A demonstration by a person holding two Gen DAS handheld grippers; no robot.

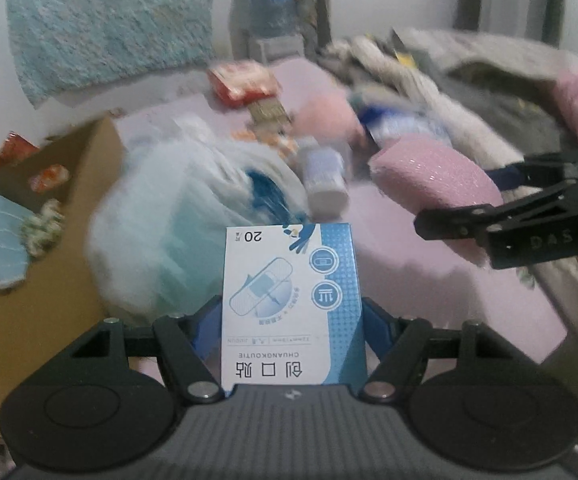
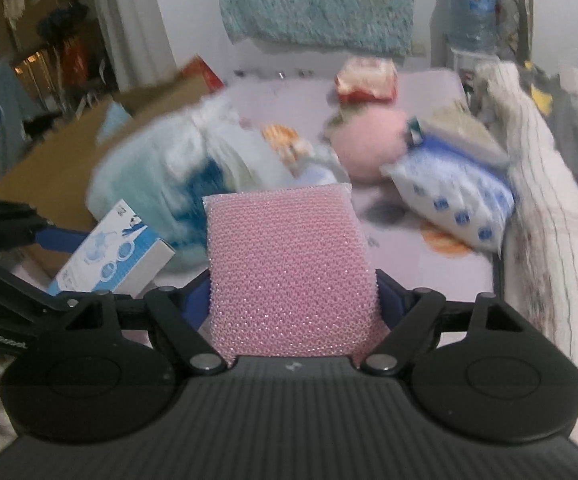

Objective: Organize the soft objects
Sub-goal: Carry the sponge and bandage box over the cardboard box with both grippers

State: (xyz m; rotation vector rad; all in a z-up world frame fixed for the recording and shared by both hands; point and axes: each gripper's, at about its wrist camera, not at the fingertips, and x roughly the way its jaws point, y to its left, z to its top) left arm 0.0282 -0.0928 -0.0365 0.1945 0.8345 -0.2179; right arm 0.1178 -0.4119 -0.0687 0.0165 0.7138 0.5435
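Closest to me, the left gripper (image 1: 293, 312) has its two fingers squeezed on a small blue and white box (image 1: 293, 304) of sticking plasters, one blue finger pad (image 1: 209, 322) on each side, and the box is lifted up off the bed. Right next to it, the right gripper (image 2: 293, 304) has its fingers clamped on a pink sponge (image 2: 289, 276) with a bumpy, sparkly net skin, and that is up in the air too. The two grippers are side by side, the box on the left and the sponge on the right. Under them is a bed with a pale pink sheet (image 1: 401, 248). Just past the box sits a big puffy plastic bag (image 1: 193, 216), white and light blue, all blurry. A small white bottle (image 1: 323, 176) lies just to the right of the bag. Farther back there is a round, fuzzy pink thing (image 2: 369, 144), and next to it on the right a white packet with blue squares (image 2: 457, 196). At the far end of the bed is a red and white pack (image 2: 365, 80). Along the right side, a heap of grey and cream cloth (image 1: 469, 80) is piled up. On the left, beside the bed, stands a brown cardboard box (image 1: 41, 280) with a striped blue cloth (image 1: 5, 240) in it. A fluffy blue towel (image 1: 109, 20) hangs on the far wall.
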